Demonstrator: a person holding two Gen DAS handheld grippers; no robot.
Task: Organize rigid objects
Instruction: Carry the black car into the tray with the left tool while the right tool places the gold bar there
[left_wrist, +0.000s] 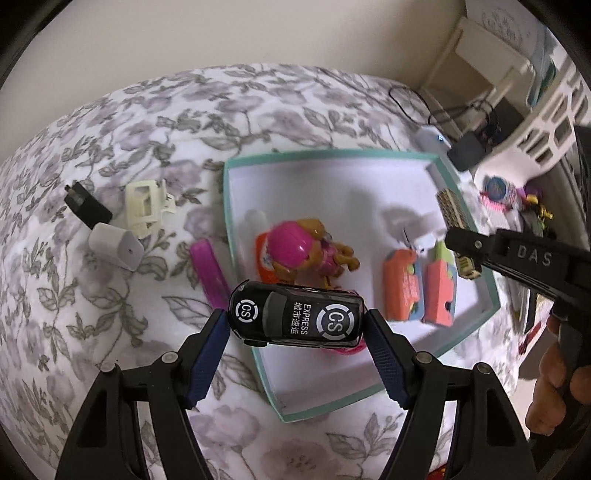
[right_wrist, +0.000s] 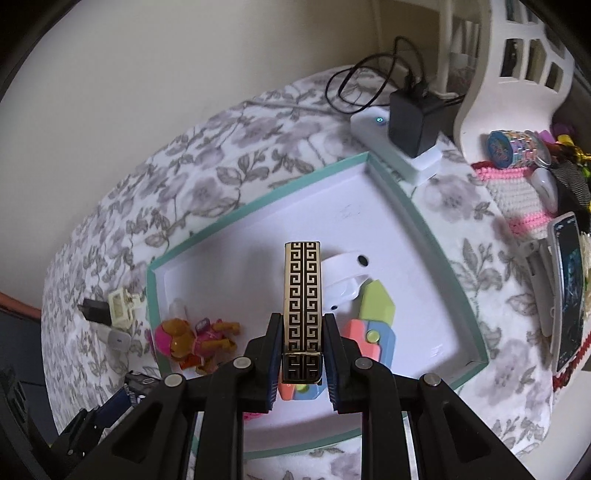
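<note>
Left gripper (left_wrist: 297, 325) grasps a black toy car (left_wrist: 295, 319) end to end, pads on bumper and tail, held above the near-left rim of the teal-edged tray (left_wrist: 487, 291). Right gripper (right_wrist: 301, 343) is clenched on a gold-and-black patterned lighter (right_wrist: 302, 295), gripped low near its base, most of the body standing out past the pads, over the tray's near middle.

Tray already holds a pink pup figure (left_wrist: 314, 247) at the left, two coral-and-pastel block toys (left_wrist: 421, 284) at the right, and a white earbud case (right_wrist: 343, 273) beyond them. Still out on the floral cloth (left_wrist: 110, 147): a white charger (left_wrist: 116, 247), a cream clip (left_wrist: 142, 206), a black plug (left_wrist: 86, 205), and a purple strip (left_wrist: 208, 273) just beside the tray's left wall.

Risks, as I judge them:
- Car sits half over the rim; let go here and it may strike the wall, tip outward, or roll on its wheels.
- Lighter held only near its base could pivot or slip; dropped here it lands on the block toys or knocks the case.
- Both tools crowd the same near edge; they could clash.
</note>
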